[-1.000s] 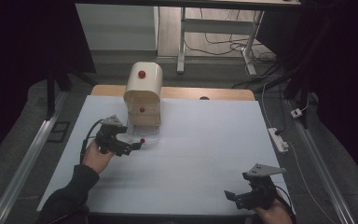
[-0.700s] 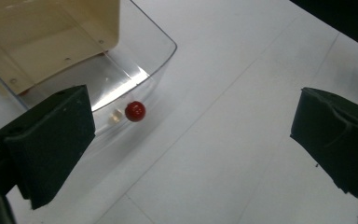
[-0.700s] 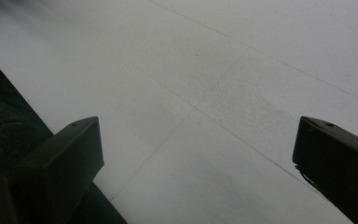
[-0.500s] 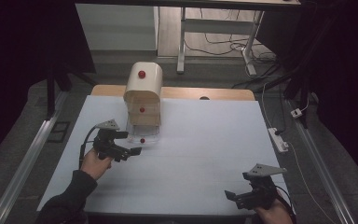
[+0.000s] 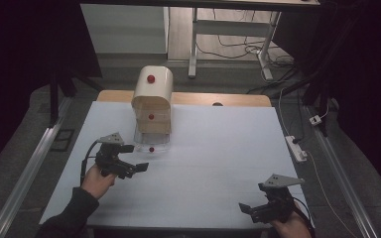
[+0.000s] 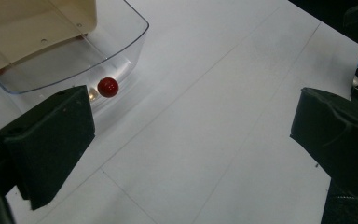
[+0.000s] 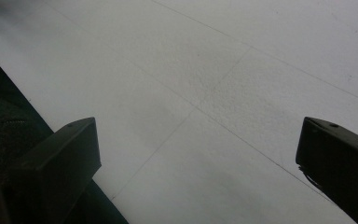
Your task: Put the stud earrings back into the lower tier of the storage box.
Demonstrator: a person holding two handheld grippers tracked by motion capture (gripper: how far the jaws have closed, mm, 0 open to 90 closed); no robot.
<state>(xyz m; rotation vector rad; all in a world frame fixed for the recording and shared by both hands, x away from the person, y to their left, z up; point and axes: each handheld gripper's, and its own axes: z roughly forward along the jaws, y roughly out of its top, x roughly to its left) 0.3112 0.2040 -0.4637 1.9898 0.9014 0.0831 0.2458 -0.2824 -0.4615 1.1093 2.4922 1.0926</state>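
At the near edge of the table (image 5: pixel 208 163), the right gripper (image 5: pixel 258 210) is hovering with its jaws spread wide and holding nothing. Farther in, the left gripper (image 5: pixel 134 167) is gaping just as wide, also gripping nothing. The clear drawer (image 6: pixel 121 60) is sitting just beyond it, pulled out, its red knob (image 6: pixel 107 87) lying near the left jaw's tip, outside the gap. Behind, the cream cabinet (image 5: pixel 152 91) is standing upright.

Cream, clear, red on white
The cabinet (image 5: pixel 152 94) is cream, its drawer (image 6: pixel 74 60) clear, the knob (image 6: pixel 107 87) red, the table (image 5: pixel 218 163) white.
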